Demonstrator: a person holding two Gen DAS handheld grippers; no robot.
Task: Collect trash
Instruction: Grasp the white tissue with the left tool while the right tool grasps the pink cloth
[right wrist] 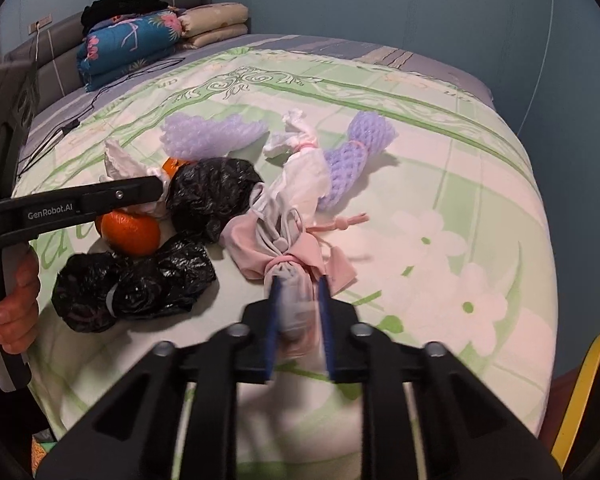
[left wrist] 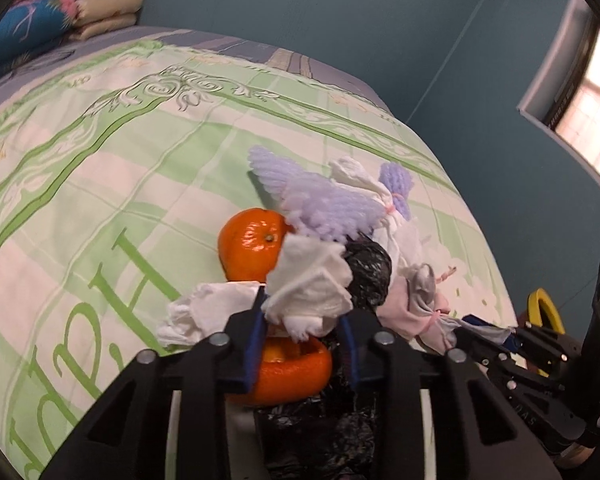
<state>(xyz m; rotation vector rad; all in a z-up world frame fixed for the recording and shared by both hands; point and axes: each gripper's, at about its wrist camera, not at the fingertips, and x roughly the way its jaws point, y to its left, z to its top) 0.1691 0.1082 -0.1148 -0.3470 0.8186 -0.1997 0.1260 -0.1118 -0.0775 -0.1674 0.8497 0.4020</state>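
- The bed [right wrist: 440,184], with its green-and-white cover, fills both views, and every piece of trash we can see lies on it in a loose heap at the centre; no bin or bag for collecting shows anywhere, so we judge the task barely begun.
- Two crumpled black plastic bags [right wrist: 140,284] sit at lower left and centre of the right wrist view, untouched.
- Two lilac foam nets [right wrist: 356,148] and a knotted white tissue bundle [right wrist: 300,168] lie above the heap, also to be gathered.
- Two oranges [left wrist: 250,242] rest beside the bags; whether they count as trash we cannot tell.
- Our right gripper [right wrist: 298,312] is clamped on the grey end of a pink-and-grey cloth bundle [right wrist: 272,240], which lies on the bed, not yet lifted.
- Our left gripper [left wrist: 304,336] is closed on a crumpled white tissue [left wrist: 312,280], at lower centre of the left wrist view, above an orange.
- Both pieces are gripped; carrying them off and everything else is left.
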